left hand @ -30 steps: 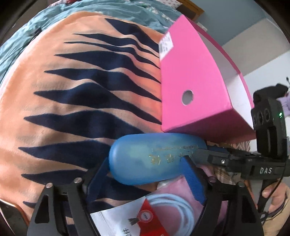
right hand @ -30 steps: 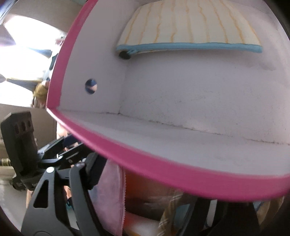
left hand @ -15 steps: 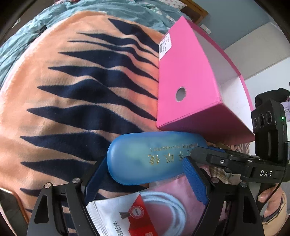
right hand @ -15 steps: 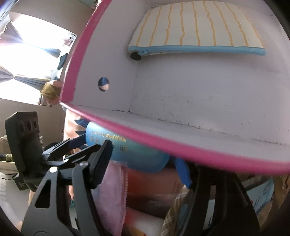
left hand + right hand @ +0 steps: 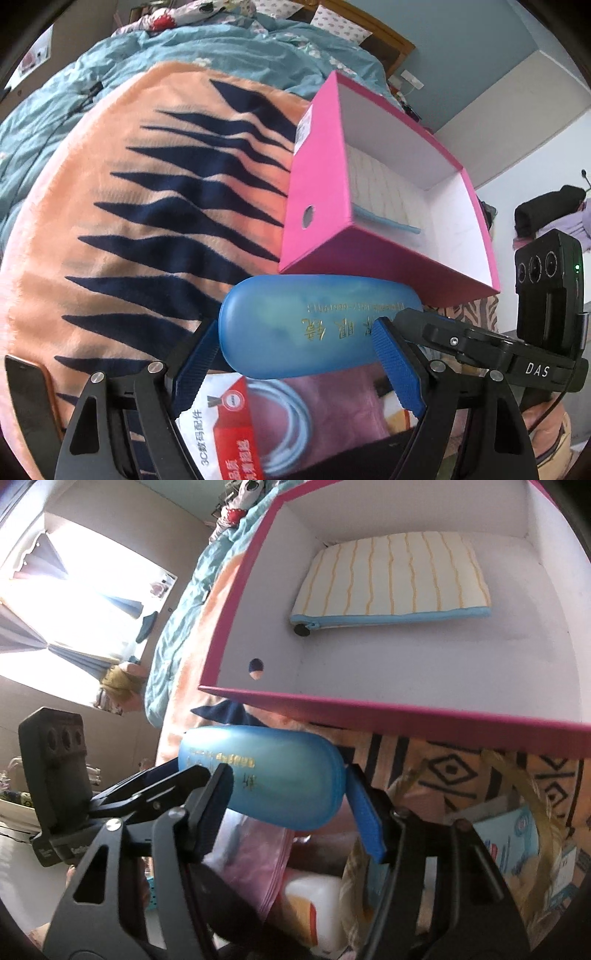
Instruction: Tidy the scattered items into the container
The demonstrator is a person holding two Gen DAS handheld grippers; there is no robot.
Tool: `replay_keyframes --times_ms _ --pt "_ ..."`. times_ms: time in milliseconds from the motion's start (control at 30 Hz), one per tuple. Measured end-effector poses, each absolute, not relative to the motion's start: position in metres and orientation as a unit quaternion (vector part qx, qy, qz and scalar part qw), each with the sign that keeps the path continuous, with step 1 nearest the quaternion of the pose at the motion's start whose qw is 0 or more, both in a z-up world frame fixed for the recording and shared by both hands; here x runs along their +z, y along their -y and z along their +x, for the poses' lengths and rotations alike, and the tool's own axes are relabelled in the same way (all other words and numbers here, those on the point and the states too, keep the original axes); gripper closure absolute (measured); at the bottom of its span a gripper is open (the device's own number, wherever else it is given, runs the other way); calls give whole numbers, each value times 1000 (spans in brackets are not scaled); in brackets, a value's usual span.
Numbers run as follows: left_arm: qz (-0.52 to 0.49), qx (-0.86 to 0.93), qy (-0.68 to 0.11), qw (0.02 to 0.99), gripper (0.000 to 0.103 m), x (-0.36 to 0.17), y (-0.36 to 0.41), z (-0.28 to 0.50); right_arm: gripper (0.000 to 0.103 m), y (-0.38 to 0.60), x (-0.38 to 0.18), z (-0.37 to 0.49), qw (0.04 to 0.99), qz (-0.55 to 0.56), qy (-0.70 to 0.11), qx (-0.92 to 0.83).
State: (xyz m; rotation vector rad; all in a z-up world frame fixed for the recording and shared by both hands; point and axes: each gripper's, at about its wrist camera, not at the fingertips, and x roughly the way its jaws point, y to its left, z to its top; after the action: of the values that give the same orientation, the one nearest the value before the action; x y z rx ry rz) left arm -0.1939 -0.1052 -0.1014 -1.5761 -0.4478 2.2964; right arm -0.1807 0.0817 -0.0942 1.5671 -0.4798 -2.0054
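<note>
A blue glasses case (image 5: 314,325) with gold lettering hangs just in front of the open pink box (image 5: 321,206). My left gripper (image 5: 295,350) is shut on it, a blue pad against each side. In the right wrist view the same case (image 5: 280,782) lies between the fingers of my right gripper (image 5: 286,779). Its jaws are closing and the blue pad touches the case's end. One right finger (image 5: 406,321) rests on the case's right end. A cream striped pouch (image 5: 391,576) lies inside the box (image 5: 369,709).
An orange blanket (image 5: 147,221) with navy stripes covers the bed, with a teal quilt (image 5: 184,48) behind it. Below the case lie a cable packet (image 5: 236,424), a pink bag (image 5: 255,849), a white bottle (image 5: 314,904) and a patterned bag (image 5: 461,775). A phone (image 5: 26,398) lies at the left.
Both grippers have risen with the blue case, so the box's inside now shows. The case came between the right fingers, which have narrowed onto it.
</note>
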Motion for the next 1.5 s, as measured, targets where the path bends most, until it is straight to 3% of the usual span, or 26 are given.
replay_keyframes --times_ms 900,1500 --pt "-510 825 119 214 18 -28 47 -194 38 -142 -33 -166 260 512 200 -794" --pt "-513 818 119 232 18 -21 30 -222 39 -161 -21 -184 242 494 209 -808"
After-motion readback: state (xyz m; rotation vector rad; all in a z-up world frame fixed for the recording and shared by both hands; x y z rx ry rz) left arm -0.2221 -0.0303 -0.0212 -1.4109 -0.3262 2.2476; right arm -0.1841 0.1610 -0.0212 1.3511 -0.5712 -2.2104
